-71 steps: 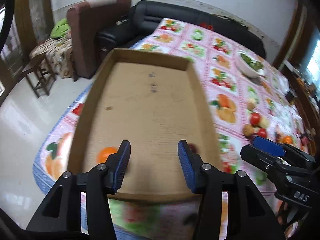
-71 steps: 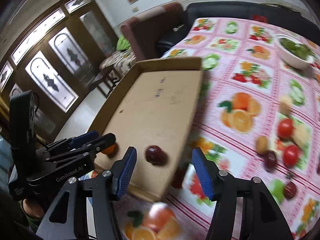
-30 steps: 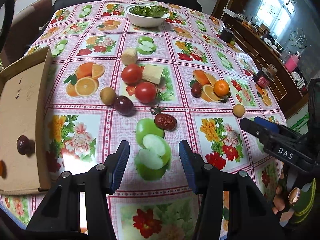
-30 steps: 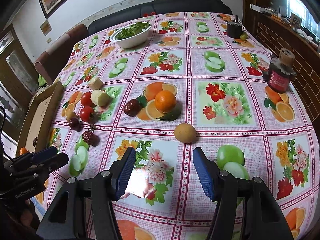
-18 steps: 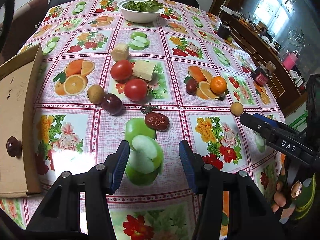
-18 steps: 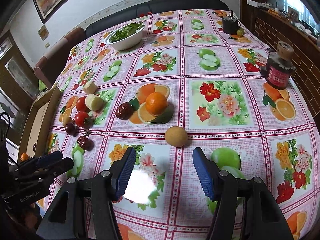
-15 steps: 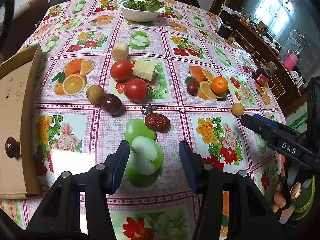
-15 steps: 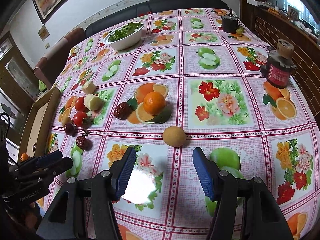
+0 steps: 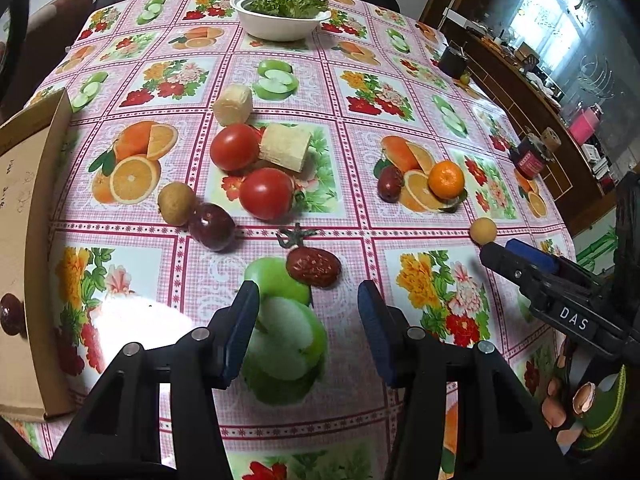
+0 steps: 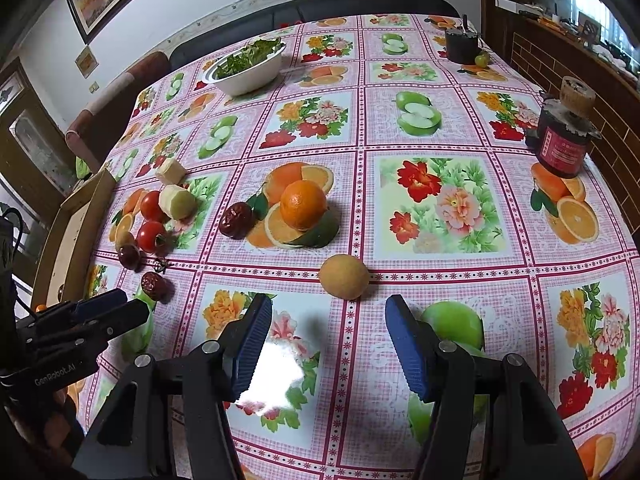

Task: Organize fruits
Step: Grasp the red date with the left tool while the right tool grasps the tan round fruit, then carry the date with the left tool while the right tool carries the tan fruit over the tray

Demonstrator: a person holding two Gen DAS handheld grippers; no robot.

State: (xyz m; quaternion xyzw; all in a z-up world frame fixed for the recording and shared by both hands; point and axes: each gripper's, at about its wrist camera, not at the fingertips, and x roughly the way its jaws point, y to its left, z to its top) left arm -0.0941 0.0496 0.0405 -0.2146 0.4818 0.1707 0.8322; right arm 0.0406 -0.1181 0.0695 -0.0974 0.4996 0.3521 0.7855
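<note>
My left gripper [image 9: 306,312] is open and empty, just short of a wrinkled red date [image 9: 313,267] on the fruit-print tablecloth. Beyond it lie a dark plum [image 9: 212,221], a brown kiwi [image 9: 175,203], two tomatoes [image 9: 266,194] and pale cut chunks [image 9: 285,147]. My right gripper [image 10: 329,326] is open and empty, just short of a tan round fruit [image 10: 344,276]. An orange [image 10: 303,199] and another date [image 10: 235,219] lie farther back. The cardboard tray [image 9: 38,264] at the left holds a dark fruit [image 9: 11,314].
A white bowl of greens [image 9: 280,20] stands at the far side. A red-labelled jar [image 10: 564,136] and a dark cup [image 10: 461,46] stand at the right, near the table's edge. Sofas lie beyond the table.
Both grippers left the cardboard tray and swung right over the table. Since half a second ago the left has neared the red date and the right the tan fruit. Both stayed open.
</note>
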